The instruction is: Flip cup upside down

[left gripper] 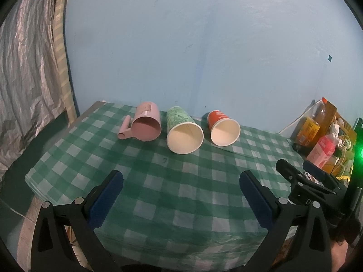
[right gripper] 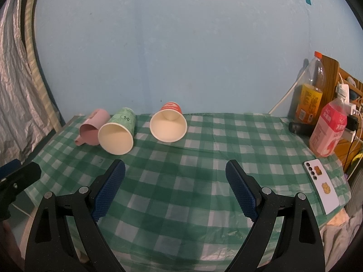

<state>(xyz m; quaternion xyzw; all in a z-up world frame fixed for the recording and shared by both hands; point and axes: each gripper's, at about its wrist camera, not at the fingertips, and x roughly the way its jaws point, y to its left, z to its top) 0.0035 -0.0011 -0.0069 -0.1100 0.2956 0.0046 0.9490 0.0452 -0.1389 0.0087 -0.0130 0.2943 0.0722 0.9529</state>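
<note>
Three cups lie on their sides at the back of the green checked table [left gripper: 158, 181], mouths toward me: a pink plastic mug with a handle [left gripper: 145, 124] [right gripper: 90, 129], a green paper cup [left gripper: 183, 133] [right gripper: 118, 133] and a red paper cup [left gripper: 223, 128] [right gripper: 169, 124]. My left gripper [left gripper: 181, 179] is open and empty over the table's near part, well short of the cups. My right gripper [right gripper: 175, 170] is open and empty, also short of the cups. The right gripper shows in the left wrist view [left gripper: 301, 176].
At the table's right end stand an orange drink bottle [right gripper: 310, 99], a pink carton [right gripper: 329, 129] and a white phone lying flat [right gripper: 322, 185]. Cables and a wooden rack [right gripper: 347, 86] sit beyond them. A blue wall is behind; a grey curtain [left gripper: 25, 68] hangs left.
</note>
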